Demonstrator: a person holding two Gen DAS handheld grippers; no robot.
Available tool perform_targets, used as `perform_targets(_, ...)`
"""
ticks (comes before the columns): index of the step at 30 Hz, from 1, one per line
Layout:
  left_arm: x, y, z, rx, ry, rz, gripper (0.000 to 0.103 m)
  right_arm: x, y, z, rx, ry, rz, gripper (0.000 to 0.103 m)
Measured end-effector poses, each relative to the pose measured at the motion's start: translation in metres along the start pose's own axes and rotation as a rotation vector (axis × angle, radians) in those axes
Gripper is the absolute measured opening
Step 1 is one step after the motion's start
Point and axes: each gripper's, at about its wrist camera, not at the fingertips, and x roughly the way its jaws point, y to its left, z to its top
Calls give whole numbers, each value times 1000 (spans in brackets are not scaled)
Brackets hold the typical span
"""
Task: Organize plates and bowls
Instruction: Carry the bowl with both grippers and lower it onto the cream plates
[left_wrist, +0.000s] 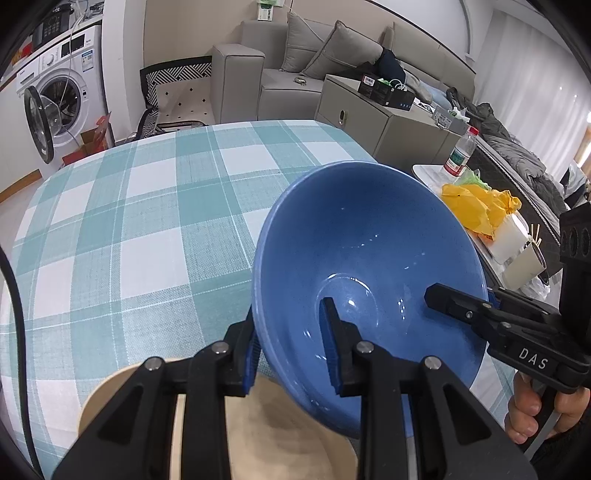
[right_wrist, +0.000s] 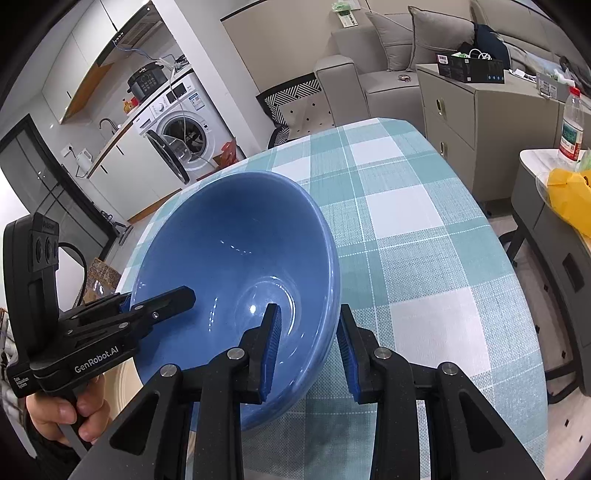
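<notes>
**Two grippers carry one blue bowl**

The blue bowl (left_wrist: 365, 258) is big, so each side gets a grip. The left gripper (left_wrist: 291, 343) pinches the near left rim. The right gripper (right_wrist: 310, 347) pinches the other side. The bowl hangs tilted above the checked table (left_wrist: 147, 206), over a tan plate (left_wrist: 280, 432)

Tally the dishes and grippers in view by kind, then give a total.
Blue bowl: 1
Beige plate: 1
Grippers: 2, left gripper and right gripper, each clamped on the bowl's rim
Total: 4
</notes>
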Motion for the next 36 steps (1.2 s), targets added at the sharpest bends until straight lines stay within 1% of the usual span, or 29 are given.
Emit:
perform_targets(18,-12,-2,2,2,-20,-1,28,-13,5,4,7,-12,1,32)
perform_targets(36,-42,-5,1,-1,-70,13,28,-39,21,5,-24,-55,15,32)
